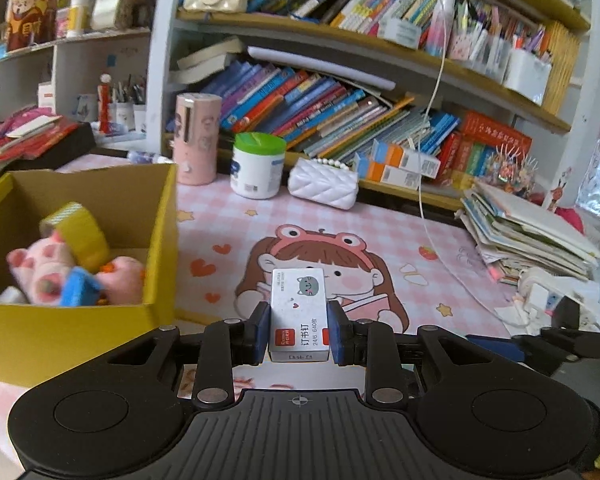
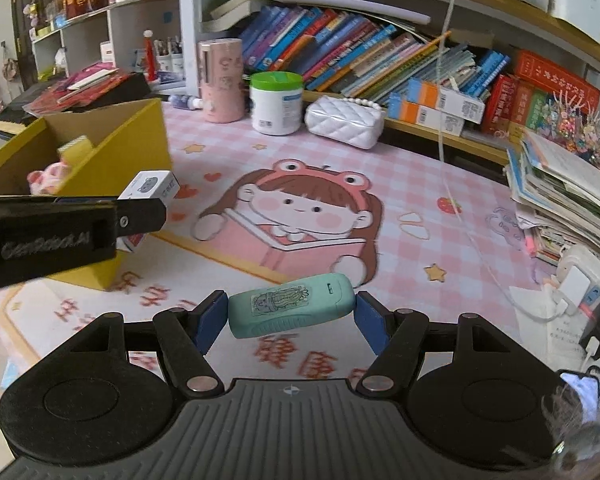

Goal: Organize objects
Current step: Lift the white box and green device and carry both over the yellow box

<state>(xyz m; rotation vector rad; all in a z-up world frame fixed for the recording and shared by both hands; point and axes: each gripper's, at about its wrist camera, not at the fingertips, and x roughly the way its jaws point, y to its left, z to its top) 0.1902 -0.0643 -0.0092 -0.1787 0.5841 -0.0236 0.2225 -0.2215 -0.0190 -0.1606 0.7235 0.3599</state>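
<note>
Staple box (image 1: 298, 314), a small stiff carton, sits pinched between our left fingers (image 1: 299, 330), whose pads press its long side faces; we judge it light but crushable, so the flat sides are the right place to hold. Our right fingers (image 2: 291, 320) bracket a mint-green stapler (image 2: 291, 311) across its length, held clear of the counter (image 2: 420, 184); its smooth, rounded plastic may slip. Left of the left fingers, the yellow cardboard box (image 1: 156, 240) stands open with plush toys (image 1: 48, 268) inside. Both tools point downward over the mat.
</note>
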